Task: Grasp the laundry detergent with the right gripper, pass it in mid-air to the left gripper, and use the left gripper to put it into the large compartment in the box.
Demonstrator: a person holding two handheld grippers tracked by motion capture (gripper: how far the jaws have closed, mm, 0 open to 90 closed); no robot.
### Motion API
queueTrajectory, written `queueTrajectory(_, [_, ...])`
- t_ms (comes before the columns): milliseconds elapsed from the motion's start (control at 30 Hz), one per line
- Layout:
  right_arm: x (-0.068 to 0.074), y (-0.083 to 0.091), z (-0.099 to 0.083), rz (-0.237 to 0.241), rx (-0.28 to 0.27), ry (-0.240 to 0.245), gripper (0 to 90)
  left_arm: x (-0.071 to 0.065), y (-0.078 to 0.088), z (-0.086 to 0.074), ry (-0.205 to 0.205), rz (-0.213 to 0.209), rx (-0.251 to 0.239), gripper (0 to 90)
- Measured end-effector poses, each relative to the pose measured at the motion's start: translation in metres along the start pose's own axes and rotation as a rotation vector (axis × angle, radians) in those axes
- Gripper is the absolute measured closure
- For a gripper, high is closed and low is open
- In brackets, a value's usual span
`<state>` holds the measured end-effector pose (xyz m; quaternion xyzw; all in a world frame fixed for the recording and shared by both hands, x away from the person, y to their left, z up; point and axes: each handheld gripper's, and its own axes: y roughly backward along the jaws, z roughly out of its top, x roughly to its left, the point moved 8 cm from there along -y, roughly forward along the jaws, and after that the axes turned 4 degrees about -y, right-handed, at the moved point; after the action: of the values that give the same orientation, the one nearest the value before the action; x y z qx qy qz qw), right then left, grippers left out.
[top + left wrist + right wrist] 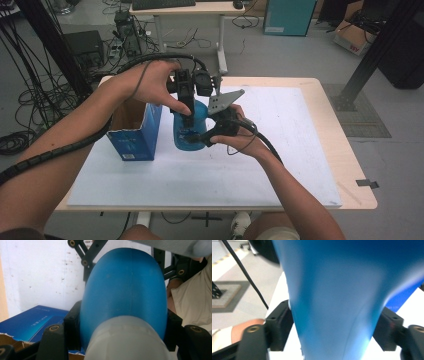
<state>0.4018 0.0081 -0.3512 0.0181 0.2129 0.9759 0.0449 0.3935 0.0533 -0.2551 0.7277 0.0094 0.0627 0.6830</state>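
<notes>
Now your left hand-held gripper comes from above and is clamped on the upper part of the blue bottle, which stands upright on the worktop just beside the open blue carton. Your right hand-held gripper lies level at the bottle's lower body, its jaws on both sides, loosened and not pressing, so the left hand carries it.

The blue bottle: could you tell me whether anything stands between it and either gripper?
Nothing visible does. The left gripper comes down from above, its jaws clamped on the blue bottle near its top. The right gripper comes in from the side, its jaws flanking the bottle low down with nothing else between.
</notes>
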Motion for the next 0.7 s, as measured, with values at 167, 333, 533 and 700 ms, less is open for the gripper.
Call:
queueTrajectory(167, [-0.002, 0.006, -0.009, -0.032, 0.032, -0.044, 11.0, 0.004, 0.004, -0.005, 0.036, 0.009, -0.006, 37.0])
queueTrajectory(333, [-0.004, 0.022, -0.016, -0.118, 0.043, -0.108, 1.9, 0.01, 0.011, -0.01, 0.091, 0.025, -0.013, 37.0])
queueTrajectory(533, [-0.011, 0.046, -0.022, -0.179, 0.055, -0.142, 0.2, 0.017, 0.02, -0.015, 0.151, 0.027, -0.022, 37.0])
queueTrajectory(700, [-0.02, 0.071, -0.029, -0.241, 0.108, -0.148, 0.1, 0.024, 0.033, -0.016, 0.23, 0.044, -0.044, 37.0])
